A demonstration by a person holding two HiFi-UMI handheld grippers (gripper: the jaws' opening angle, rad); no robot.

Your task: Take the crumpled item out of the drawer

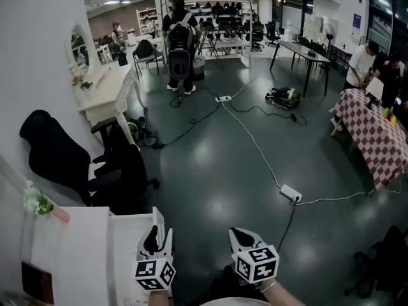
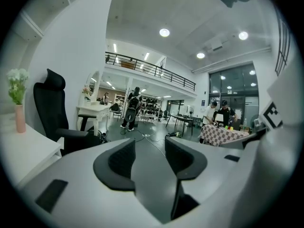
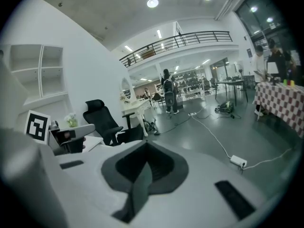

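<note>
Both tongs hover low by the white desk (image 1: 70, 247). Left gripper (image 1: 153, 236) hangs over the desk's right edge, jaws spread with nothing between them. Right gripper (image 1: 241, 236) sits off the desk's right side above the grey floor (image 1: 223, 164), jaws pressed together and empty. A pink vase of flowers (image 1: 43, 208) stands at the desk's far edge, with a black office chair (image 1: 64, 158) beyond the desk. No view shows the crumpled item.

head view downward, gripper views level, sharing black chair (image 1: 56, 153) (image 2: 49, 106) (image 3: 100, 118)
</note>
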